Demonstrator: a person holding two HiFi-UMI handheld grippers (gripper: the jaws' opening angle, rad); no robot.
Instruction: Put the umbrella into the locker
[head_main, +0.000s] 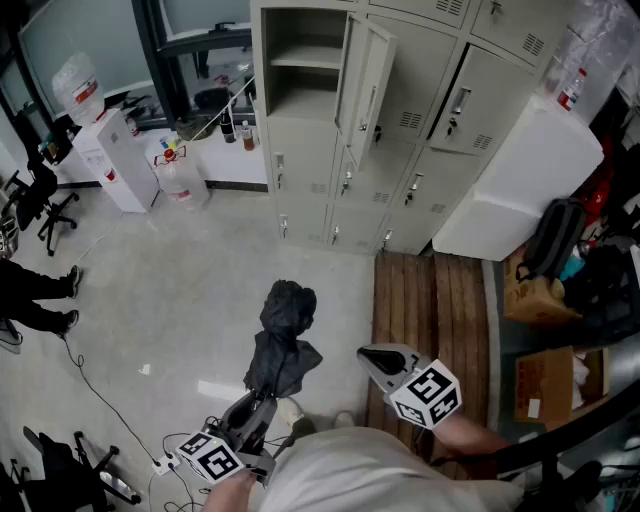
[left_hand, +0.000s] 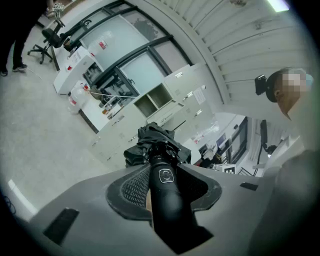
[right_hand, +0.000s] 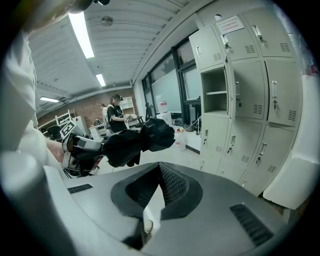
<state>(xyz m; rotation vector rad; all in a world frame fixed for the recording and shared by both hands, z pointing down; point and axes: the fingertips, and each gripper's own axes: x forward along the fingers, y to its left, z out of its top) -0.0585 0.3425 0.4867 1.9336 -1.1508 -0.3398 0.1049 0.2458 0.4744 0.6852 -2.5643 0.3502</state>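
A folded black umbrella (head_main: 283, 335) sticks forward and up from my left gripper (head_main: 258, 402), low in the head view. That gripper (left_hand: 162, 167) is shut on the umbrella's black handle (left_hand: 167, 192), with the bunched canopy (left_hand: 156, 142) beyond its tips. My right gripper (head_main: 370, 356) hovers to the umbrella's right, apart from it, shut and holding nothing. In the right gripper view its tips (right_hand: 160, 166) meet, and the umbrella (right_hand: 137, 142) hangs to their left. The beige locker bank (head_main: 400, 130) stands ahead; one upper compartment (head_main: 305, 65) is open, its door (head_main: 365, 85) swung out.
A water dispenser (head_main: 112, 155) and a jug (head_main: 182, 178) stand at the back left, near an office chair (head_main: 40, 200). A white cabinet (head_main: 520, 180), a backpack (head_main: 550, 240) and cardboard boxes (head_main: 545, 385) crowd the right. A person's legs (head_main: 35, 300) and floor cables (head_main: 90, 390) are at the left.
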